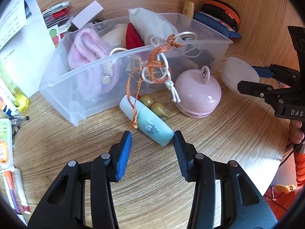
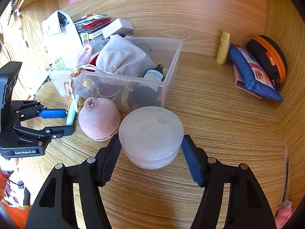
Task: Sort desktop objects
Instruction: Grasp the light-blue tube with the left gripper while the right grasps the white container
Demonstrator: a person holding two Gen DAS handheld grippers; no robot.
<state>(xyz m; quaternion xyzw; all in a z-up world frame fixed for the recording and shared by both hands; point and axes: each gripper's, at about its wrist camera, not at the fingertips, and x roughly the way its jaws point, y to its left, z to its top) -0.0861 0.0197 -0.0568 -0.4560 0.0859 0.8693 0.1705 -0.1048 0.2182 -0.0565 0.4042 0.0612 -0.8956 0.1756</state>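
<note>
A clear plastic bin (image 1: pixel 91 80) holds a pink cord, a white pouch (image 1: pixel 152 26), a red item and a dark bottle (image 2: pixel 152 76). In front of it lie a light blue tube (image 1: pixel 150 126), a small gourd (image 1: pixel 154 105) and a pink dome gadget (image 1: pixel 198 93). My left gripper (image 1: pixel 152 143) is open, its tips on either side of the tube's near end. My right gripper (image 2: pixel 150 145) is open around a frosted round jar (image 2: pixel 152 133) that stands on the desk, pads beside its sides; I cannot tell if they touch. It also shows in the left wrist view (image 1: pixel 253 78).
An orange-and-white cord (image 1: pixel 160 64) hangs over the bin's front rim onto the tube. A yellow bottle (image 2: pixel 223 47), blue pouch (image 2: pixel 253 74) and black-orange case (image 2: pixel 268 57) stand in the back right corner. Papers, a white box and tubes (image 1: pixel 11 171) crowd the left side.
</note>
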